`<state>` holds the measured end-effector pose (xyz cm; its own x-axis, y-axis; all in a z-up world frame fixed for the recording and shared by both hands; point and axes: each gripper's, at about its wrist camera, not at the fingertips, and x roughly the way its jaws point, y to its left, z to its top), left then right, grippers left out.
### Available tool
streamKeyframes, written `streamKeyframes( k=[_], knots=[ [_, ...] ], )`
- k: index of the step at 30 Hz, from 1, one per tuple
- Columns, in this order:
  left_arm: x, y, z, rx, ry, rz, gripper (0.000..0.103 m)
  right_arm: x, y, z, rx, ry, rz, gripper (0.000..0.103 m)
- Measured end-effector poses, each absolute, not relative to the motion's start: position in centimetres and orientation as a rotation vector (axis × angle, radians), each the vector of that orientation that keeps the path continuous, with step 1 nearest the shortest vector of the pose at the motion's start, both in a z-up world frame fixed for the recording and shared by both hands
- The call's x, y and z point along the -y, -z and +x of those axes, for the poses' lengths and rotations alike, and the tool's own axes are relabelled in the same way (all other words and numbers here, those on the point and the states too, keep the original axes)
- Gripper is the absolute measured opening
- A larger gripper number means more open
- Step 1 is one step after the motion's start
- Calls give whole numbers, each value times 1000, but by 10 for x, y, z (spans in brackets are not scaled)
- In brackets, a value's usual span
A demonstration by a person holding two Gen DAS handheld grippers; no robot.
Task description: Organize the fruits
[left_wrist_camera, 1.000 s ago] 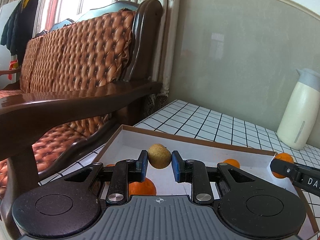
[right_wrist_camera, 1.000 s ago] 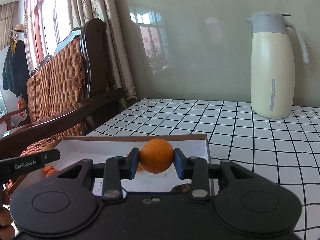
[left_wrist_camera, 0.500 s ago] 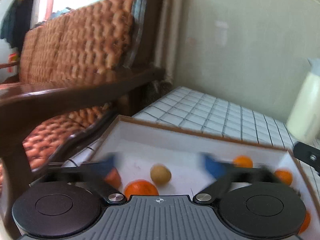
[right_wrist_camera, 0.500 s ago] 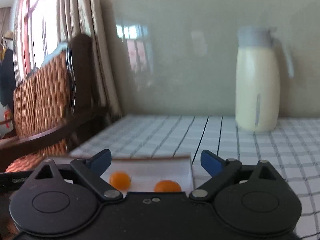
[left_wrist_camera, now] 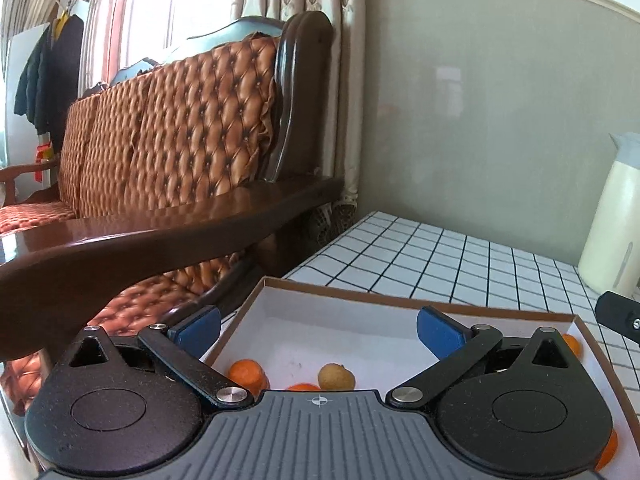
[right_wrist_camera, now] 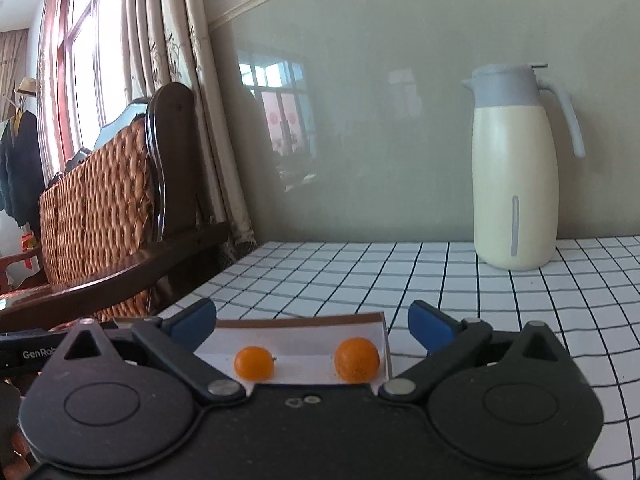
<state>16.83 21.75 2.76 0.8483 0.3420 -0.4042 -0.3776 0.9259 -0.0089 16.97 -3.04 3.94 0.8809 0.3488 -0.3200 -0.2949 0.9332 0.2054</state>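
**Fruit lies in the box, both tongs spread wide**

The left tongs (left_wrist_camera: 319, 328) gape wide over a shallow white-lined box (left_wrist_camera: 360, 322) on the checked worktop (left_wrist_camera: 440, 256). Inside lie a tan fruit (left_wrist_camera: 337, 377) beside an orange (left_wrist_camera: 247, 372). The right tongs (right_wrist_camera: 312, 322) also stand wide and hold nothing; below them two oranges (right_wrist_camera: 254, 363) (right_wrist_camera: 356, 359) rest apart in the box's right end. A cream jug (right_wrist_camera: 514, 184) stands by the wall.

A dark wooden sofa (left_wrist_camera: 168, 184) with tufted orange-brown cushions stands left of the black-gridded white table (right_wrist_camera: 460, 280). Behind the sofa, patterned beige curtains (right_wrist_camera: 192, 92) frame a bright window (right_wrist_camera: 84, 80). A glossy grey-green wall (right_wrist_camera: 380, 120) rises behind the table, reflecting the window.
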Motion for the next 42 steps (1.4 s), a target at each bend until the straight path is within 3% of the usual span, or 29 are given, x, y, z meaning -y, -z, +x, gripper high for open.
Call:
streamKeyframes(
  k=[10,29,42],
  knots=[
    [-195,-47,120,-396,-393,-86,103,57,-51,126,-429,-352,182,97],
    [-130,-107,-75,-369,-307,-90,103,106,-112,-60,-375,-339,132,97],
    [-112,-112,-125,-366,-267,-60,103,116,-128,-92,-351,-348,164,97]
  ],
)
